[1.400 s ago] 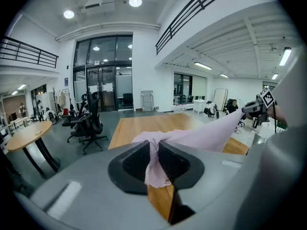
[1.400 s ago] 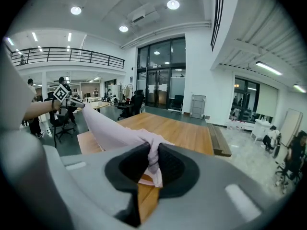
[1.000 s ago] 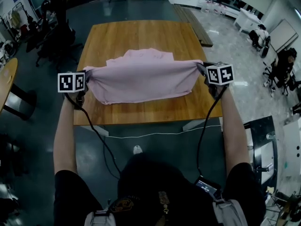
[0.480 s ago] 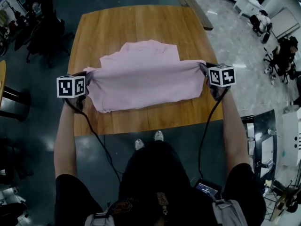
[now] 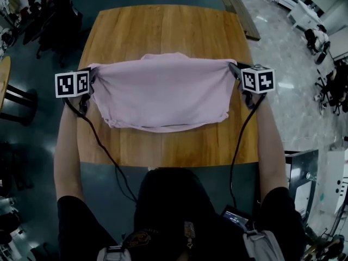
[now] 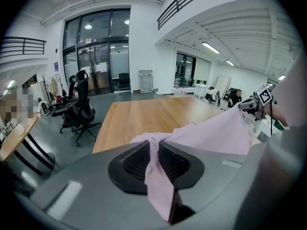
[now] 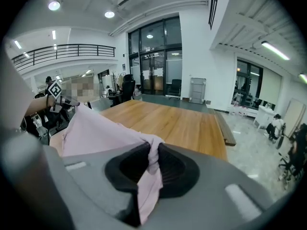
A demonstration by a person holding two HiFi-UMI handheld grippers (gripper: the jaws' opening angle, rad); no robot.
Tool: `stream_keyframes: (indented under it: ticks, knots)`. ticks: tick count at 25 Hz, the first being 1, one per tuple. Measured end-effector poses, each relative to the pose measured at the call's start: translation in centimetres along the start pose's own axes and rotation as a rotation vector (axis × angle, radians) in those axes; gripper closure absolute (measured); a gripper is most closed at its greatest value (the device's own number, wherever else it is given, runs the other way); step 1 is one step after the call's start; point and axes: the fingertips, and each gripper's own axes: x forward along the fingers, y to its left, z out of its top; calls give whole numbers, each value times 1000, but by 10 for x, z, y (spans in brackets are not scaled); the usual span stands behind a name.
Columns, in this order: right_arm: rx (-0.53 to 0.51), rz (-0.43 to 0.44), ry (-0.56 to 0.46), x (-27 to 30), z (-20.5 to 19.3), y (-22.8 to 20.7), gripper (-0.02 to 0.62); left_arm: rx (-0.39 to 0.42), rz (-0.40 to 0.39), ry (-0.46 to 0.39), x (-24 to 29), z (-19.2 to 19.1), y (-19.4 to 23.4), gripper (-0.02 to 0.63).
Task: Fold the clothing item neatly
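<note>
Pink garment (image 5: pixel 163 94) hangs stretched between two hand-held grippers above a wooden table (image 5: pixel 163 26), its top edge drawn taut from side to side and its lower edge sagging toward the near part of the tabletop. The left gripper (image 5: pixel 91 81) is clamped on a bunched corner of the cloth, and the right gripper (image 5: pixel 235 74) pinches the opposite corner in the same way. Each gripper view shows a twist of pink fabric caught between the closed jaws, with a loose tail trailing back.

The fold looks only part way done, and the hold seems the weak point. Each grip takes a small wad of thin fabric, so a hard sideways pull could slip one corner free and drop that side in a heap. If one gripper comes down ahead of the other, the edges would likely land askew. The slack lower edge may also drag and crease under the cloth as it settles.
</note>
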Motion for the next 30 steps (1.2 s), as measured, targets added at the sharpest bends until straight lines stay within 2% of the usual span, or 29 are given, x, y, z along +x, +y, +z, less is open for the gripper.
stream_keyframes:
  ticks: [6, 12, 20, 23, 25, 26, 28, 30]
  knots:
    - [2, 8, 65, 61, 10, -22, 546, -39, 25, 80, 57, 3, 20, 540]
    - [14, 7, 157, 127, -11, -40, 546, -35, 38, 179, 123, -18, 34, 540]
    - [16, 4, 180, 178, -29, -48, 537, -46, 86, 219, 167, -42, 46, 526]
    - [-3, -29, 169, 190, -33, -51, 496, -54, 96, 238, 176, -54, 49, 496]
    - [-18, -67, 141, 195, -34, -56, 374, -51, 104, 234, 177, -58, 52, 459]
    - [-24, -82, 132, 196, -33, -58, 343, -49, 107, 217, 176, -55, 54, 430]
    - [-27, -109, 116, 192, -31, -64, 337, -60, 110, 162, 166, -44, 62, 379]
    - [-22, -123, 85, 182, -23, -68, 337, -75, 127, 119, 152, -34, 72, 365]
